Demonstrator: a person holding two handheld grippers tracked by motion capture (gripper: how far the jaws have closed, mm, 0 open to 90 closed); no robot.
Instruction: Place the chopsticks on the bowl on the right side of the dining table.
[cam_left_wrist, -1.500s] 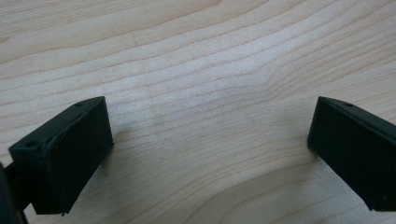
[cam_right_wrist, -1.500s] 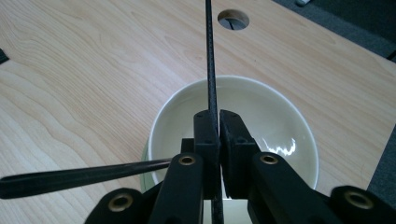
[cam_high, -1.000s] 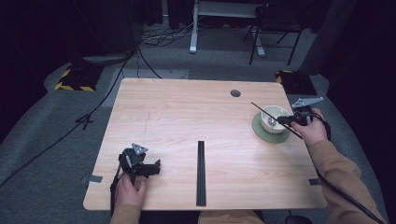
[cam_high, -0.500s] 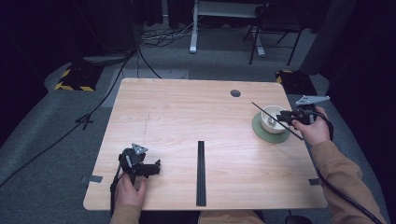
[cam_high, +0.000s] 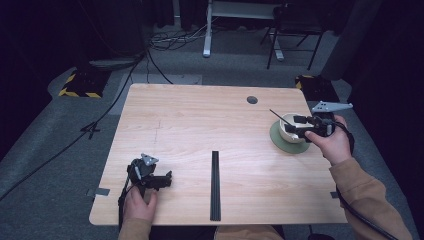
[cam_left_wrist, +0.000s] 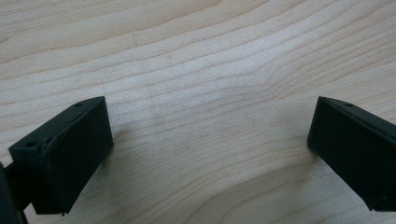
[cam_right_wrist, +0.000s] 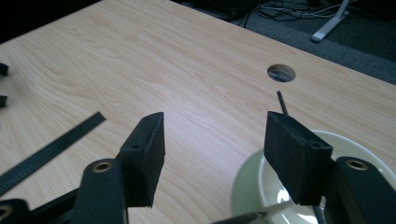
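Observation:
A white bowl (cam_high: 287, 129) stands on a green plate (cam_high: 280, 142) at the table's right side. A thin black stick (cam_high: 275, 114) rests in the bowl, its end pointing up and to the far left over the rim. My right gripper (cam_high: 294, 125) hovers just right of the bowl; its jaws have just been opening and nothing is between them. The right gripper view shows the open right gripper (cam_right_wrist: 215, 130), the bowl (cam_right_wrist: 280, 186) at lower right and the stick's tip (cam_right_wrist: 281, 100). My left gripper (cam_high: 159, 179) rests at the front left, and the left gripper (cam_left_wrist: 210, 149) stands open over bare wood.
A long black strip (cam_high: 215, 185) lies at the front middle, running from near to far, and shows as the strip (cam_right_wrist: 51, 149) in the right gripper view. A round cable hole (cam_high: 252, 100) sits at the far right of the wooden table (cam_high: 200, 125). Cables and furniture legs lie on the floor beyond.
The right gripper has let go of the stick, opened, and lifted away to the right. The stick now lies in the bowl. The left hand has stayed put.

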